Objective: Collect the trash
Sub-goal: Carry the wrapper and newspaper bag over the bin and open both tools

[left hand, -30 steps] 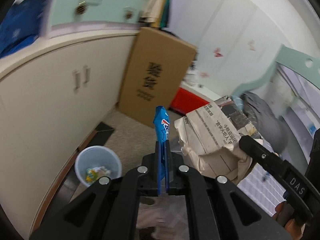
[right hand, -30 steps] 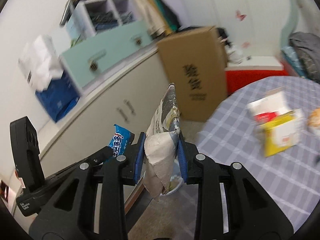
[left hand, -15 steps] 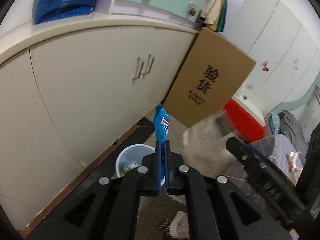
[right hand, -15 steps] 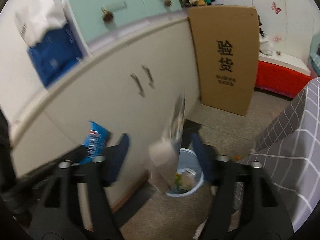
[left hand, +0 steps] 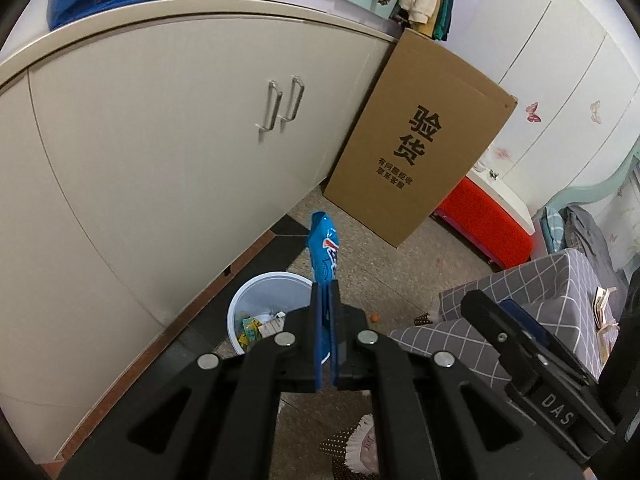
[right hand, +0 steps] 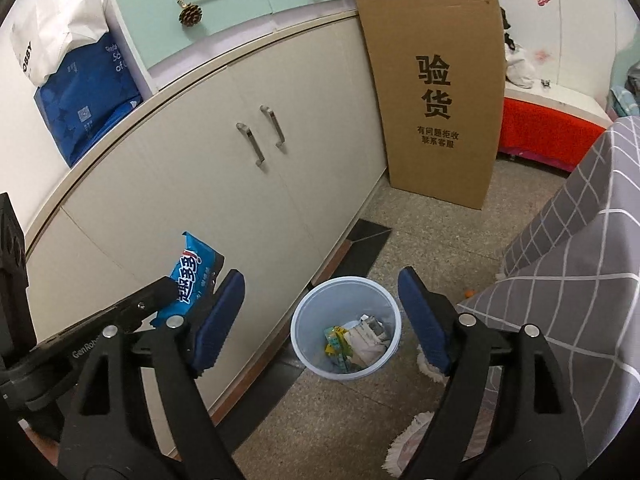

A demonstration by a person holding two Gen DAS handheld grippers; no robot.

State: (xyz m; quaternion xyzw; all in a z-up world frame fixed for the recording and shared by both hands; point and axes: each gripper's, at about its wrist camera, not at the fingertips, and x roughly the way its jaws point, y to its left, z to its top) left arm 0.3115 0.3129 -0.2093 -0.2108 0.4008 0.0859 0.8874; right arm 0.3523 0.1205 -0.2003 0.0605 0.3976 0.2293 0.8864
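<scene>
My left gripper (left hand: 325, 292) is shut on a blue snack wrapper (left hand: 324, 252) and holds it upright above the white trash bin (left hand: 256, 292) on the floor. The wrapper also shows in the right wrist view (right hand: 192, 276), left of the bin. My right gripper (right hand: 322, 304) is open and empty, hovering over the bin (right hand: 308, 340). Crumpled newspaper (right hand: 366, 338) lies inside the bin with other scraps.
Beige cabinet doors (right hand: 224, 184) stand close on the left. A tall cardboard box (right hand: 440, 92) leans at the back. A red bench (right hand: 548, 136) is behind it. A grey checked table cloth (right hand: 580, 280) hangs at the right. A slipper (left hand: 360, 448) lies on the floor.
My right gripper opened and let go of the crumpled newspaper, which now lies in the bin. Both grippers swung away from the table toward the bin. The left still holds the wrapper.
</scene>
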